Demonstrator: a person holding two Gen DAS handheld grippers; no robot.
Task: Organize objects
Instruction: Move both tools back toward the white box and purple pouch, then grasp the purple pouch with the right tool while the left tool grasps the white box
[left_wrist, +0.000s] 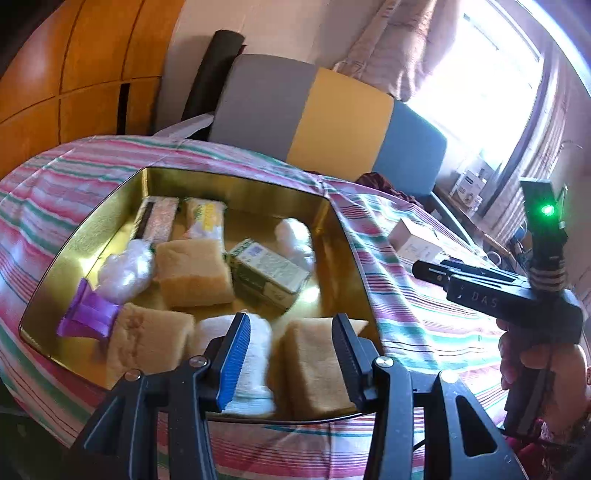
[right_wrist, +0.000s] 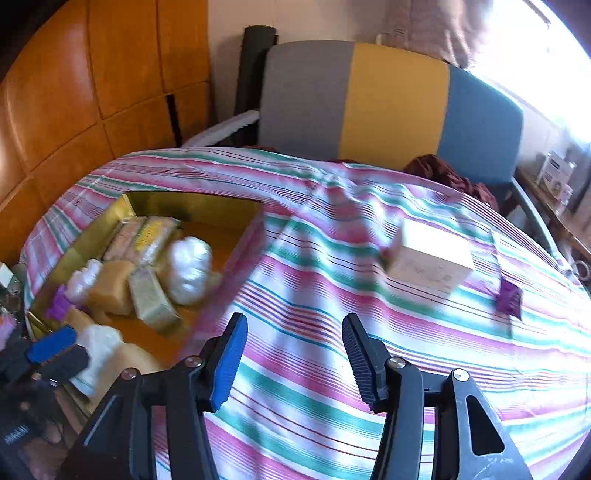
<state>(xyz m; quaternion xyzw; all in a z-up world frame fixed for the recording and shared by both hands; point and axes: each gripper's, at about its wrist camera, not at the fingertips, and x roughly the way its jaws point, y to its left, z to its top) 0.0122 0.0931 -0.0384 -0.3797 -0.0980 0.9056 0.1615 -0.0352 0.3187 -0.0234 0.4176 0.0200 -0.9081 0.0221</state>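
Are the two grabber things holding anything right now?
No. The left gripper has open fingers above the gold tray, and the right gripper has open fingers above the striped cloth. Nothing is between either pair.

tray (left_wrist: 110, 206): glossy gold metal | tablecloth (right_wrist: 332, 295): striped cloth

Behind your worktop stands a chair (right_wrist: 388, 107) with a grey, yellow and blue back, a dark red cloth (right_wrist: 448, 173) bunched on its seat. Orange wooden panels (right_wrist: 92, 74) fill the left, and a bright curtained window (left_wrist: 491, 74) the right.
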